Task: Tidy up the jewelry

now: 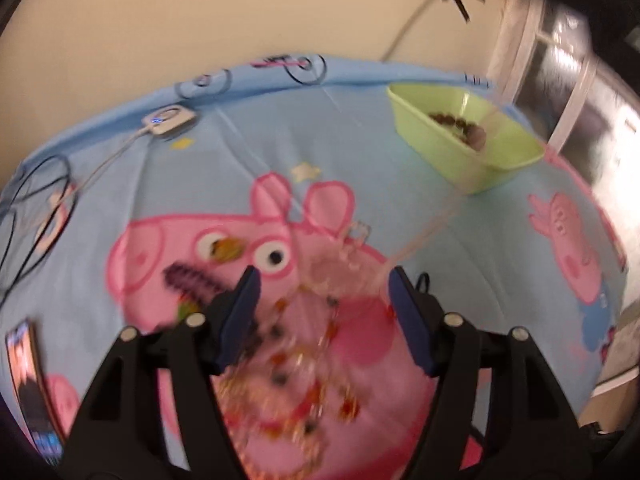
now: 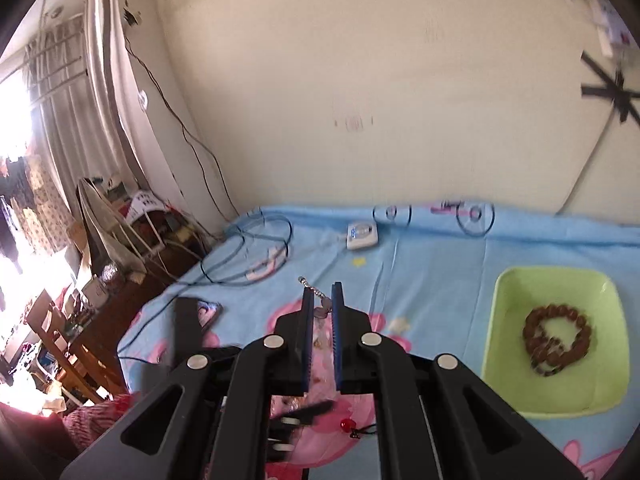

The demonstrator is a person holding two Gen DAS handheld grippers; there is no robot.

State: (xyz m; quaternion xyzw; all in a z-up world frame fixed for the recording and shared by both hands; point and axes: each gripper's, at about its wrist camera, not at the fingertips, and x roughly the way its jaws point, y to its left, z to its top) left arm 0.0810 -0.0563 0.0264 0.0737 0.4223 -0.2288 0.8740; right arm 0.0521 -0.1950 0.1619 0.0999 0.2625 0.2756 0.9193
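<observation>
Left tongs (image 1: 322,280) spread wide, angled down over jewelry pile (image 1: 296,360) on the bed sheet (image 1: 472,240). Right tongs (image 2: 322,300) raised, pinching a ball-chain trinket (image 2: 320,304); green tray (image 2: 500,300) holds a bead bracelet (image 2: 556,334).

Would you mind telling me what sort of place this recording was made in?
Probably a lived-in bedroom: a cartoon-pig bedsheet against a plain wall, curtains over a bright window, and a cluttered wooden shelf beside the bed.

Black claw (image 1: 324,280) arms, blue pads (image 2: 337,320), silver screws (image 1: 453,319)
</observation>
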